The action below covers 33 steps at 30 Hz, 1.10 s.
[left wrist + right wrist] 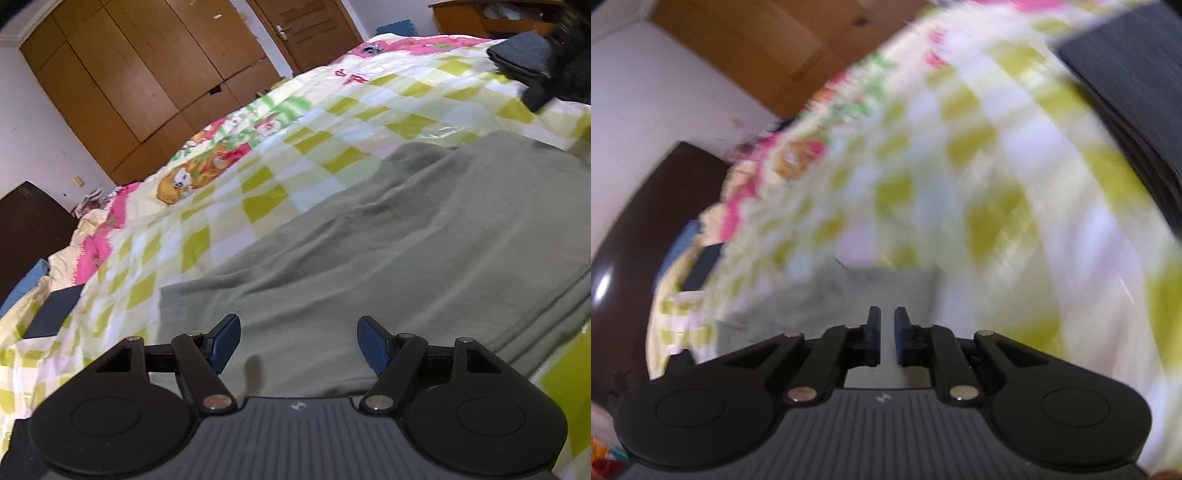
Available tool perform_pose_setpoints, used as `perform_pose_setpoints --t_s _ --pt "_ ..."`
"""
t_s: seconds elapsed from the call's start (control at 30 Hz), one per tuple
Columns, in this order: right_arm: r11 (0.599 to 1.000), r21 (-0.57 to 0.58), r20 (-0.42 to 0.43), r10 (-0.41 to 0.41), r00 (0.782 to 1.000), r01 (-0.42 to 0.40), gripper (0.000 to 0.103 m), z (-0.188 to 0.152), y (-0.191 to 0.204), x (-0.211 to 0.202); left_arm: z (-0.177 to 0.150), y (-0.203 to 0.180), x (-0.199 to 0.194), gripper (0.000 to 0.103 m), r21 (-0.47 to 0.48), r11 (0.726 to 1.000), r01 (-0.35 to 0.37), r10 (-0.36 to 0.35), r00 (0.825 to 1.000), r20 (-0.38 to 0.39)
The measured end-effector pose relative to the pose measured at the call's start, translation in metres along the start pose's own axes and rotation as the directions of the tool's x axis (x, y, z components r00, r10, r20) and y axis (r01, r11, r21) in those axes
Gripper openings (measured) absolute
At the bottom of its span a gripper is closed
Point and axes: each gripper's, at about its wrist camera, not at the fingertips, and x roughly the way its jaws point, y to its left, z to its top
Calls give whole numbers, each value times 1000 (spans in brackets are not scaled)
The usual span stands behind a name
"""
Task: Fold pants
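Grey-green pants (406,240) lie spread flat on a bed with a yellow-green checked quilt (332,122). My left gripper (297,325) hovers low over the near part of the pants, its blue-padded jaws wide open and nothing between them. In the blurred right wrist view my right gripper (887,314) has its pads almost together. A fold of the grey pants (831,295) runs through the narrow gap and hangs out in front of the fingers, sharper than the smeared quilt (997,166) behind.
A pile of dark folded clothes (521,55) sits at the far right of the bed, seen large at the right edge as the dark pile (1137,92). A flat dark rectangle (51,314) lies near the left edge. A wooden wardrobe (129,74) and a door (310,29) stand beyond.
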Motion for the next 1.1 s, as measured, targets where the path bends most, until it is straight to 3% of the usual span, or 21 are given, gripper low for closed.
perform_pose_setpoints --t_s 0.1,0.17,0.3,0.4,0.53,0.63,0.8,0.97,1.1 --pt "992 -121 -68 20 997 -28 14 23 18 48 1 1 3 83 3 1000 -12 12 1000 5" --pt "985 -167 -145 24 989 -49 23 33 24 84 3 2 6 83 6 1000 -19 19 1000 10" --pt "976 -199 -245 42 968 -93 22 35 28 112 7 6 10 83 7 999 -37 37 999 20" --pt "971 -225 -280 18 960 -84 5 33 37 124 6 8 18 83 5 999 -36 36 999 9" --pt "983 -185 -194 -38 980 1 1 48 25 125 0 8 24 83 -3 999 -37 37 999 -3" --pt "990 -120 -130 -86 988 71 5 57 10 121 0 7 25 84 -3 999 -43 42 999 -7" --pt "988 -156 -98 -24 995 8 8 43 17 78 0 9 21 84 -1 998 -59 59 998 -10" --pt "984 -166 -97 -86 992 69 11 13 20 44 -1 12 15 84 -13 996 -92 92 996 5" --pt "988 -156 -88 -31 996 17 13 -13 28 24 -9 15 18 84 -26 992 -121 120 992 -23"
